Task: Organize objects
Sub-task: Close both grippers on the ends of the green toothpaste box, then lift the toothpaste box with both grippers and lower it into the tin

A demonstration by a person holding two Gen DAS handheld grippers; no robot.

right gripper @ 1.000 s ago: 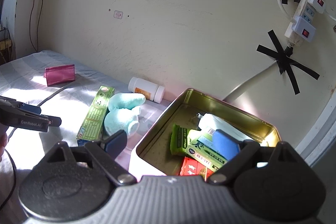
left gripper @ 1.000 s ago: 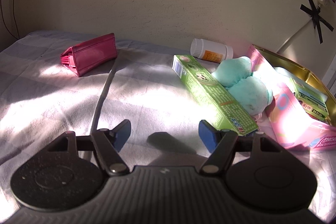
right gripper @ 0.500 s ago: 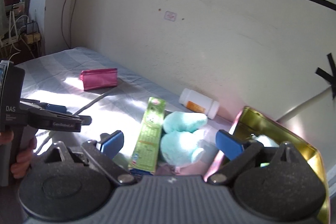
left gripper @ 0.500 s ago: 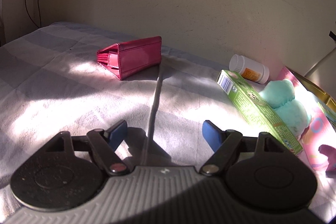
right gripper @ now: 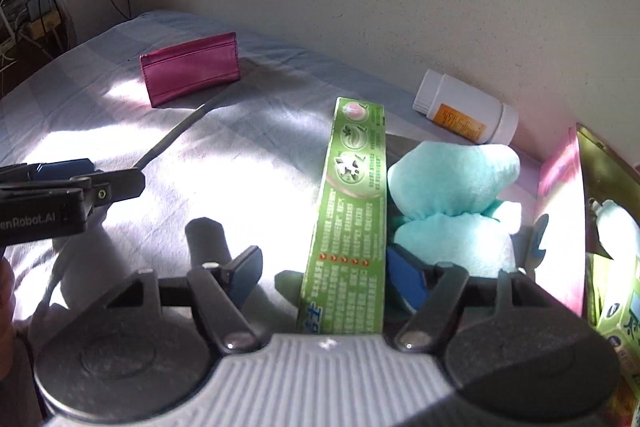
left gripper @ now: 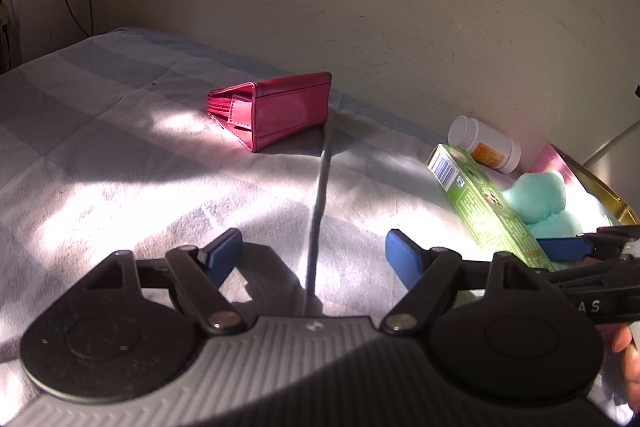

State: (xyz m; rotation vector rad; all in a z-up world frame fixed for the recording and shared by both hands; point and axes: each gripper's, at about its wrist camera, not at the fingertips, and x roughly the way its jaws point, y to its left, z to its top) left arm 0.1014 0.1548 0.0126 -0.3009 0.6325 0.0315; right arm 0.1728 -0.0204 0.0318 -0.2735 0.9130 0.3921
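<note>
A green toothpaste box (right gripper: 352, 203) lies on the checked cloth, with a teal plush toy (right gripper: 452, 203) against its right side. My right gripper (right gripper: 326, 275) is open, its jaws on either side of the box's near end. A white pill bottle (right gripper: 466, 109) lies behind by the wall. A pink wallet (left gripper: 272, 111) stands further left, ahead of my open, empty left gripper (left gripper: 314, 255). The box (left gripper: 484, 205), plush (left gripper: 546, 199) and bottle (left gripper: 486, 149) also show in the left wrist view at the right.
A gold tin (right gripper: 608, 163) with a pink side stands at the far right and holds boxes and a white bottle. A grey cable (left gripper: 320, 203) runs across the cloth. The wall is close behind. The left gripper's body (right gripper: 60, 195) shows at the right wrist view's left edge.
My right gripper has dropped and moved left from over the tin to the toothpaste box, which now sits between its jaws. My left gripper has swung left, toward the wallet.
</note>
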